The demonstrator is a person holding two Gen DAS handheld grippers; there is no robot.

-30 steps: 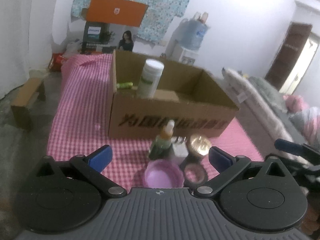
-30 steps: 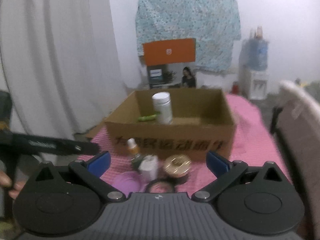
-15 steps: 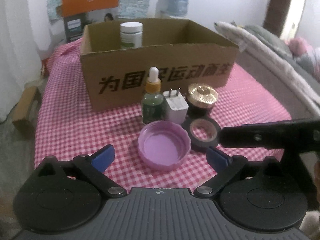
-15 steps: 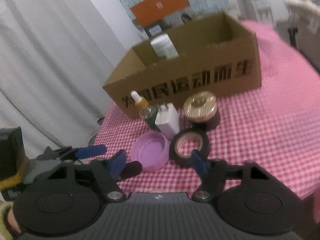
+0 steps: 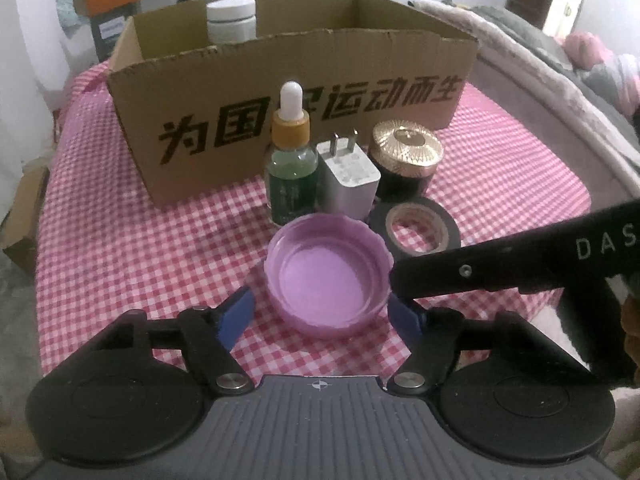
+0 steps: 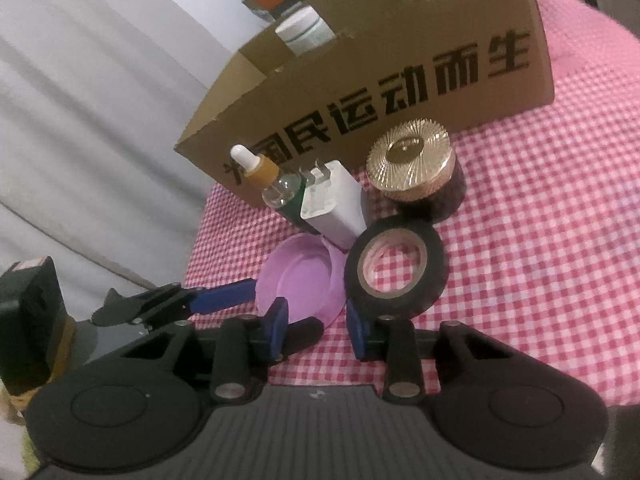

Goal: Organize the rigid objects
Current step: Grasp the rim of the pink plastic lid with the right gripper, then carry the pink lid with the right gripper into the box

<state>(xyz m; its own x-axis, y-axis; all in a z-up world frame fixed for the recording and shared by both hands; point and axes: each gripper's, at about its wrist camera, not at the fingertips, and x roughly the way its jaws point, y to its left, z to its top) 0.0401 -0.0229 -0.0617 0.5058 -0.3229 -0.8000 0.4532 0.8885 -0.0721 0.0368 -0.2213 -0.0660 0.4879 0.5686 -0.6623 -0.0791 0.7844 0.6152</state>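
- Left gripper (image 5: 320, 312): jaws wide, straddling purple lid (image 5: 328, 274), nothing held yet.
- Lid looks light, stiff plastic, prob. slick; pinch across rim.
- Right gripper (image 6: 316, 328): jaws part-open, empty, near tape roll (image 6: 394, 270).

the tabletop (image 5: 120, 240) wears a pink-and-white check; the cardboard box (image 5: 240, 76) is brown with black printed characters; the lid (image 5: 328, 276) is lilac; the tape roll (image 5: 414, 226) is black with a tan core; the charger (image 5: 352, 184) is white; the dropper bottle (image 5: 294, 176) is green with an amber collar and white bulb; the jar (image 5: 406, 160) is black, gold-topped; both hand-held gripper pads (image 6: 278, 330) are blue
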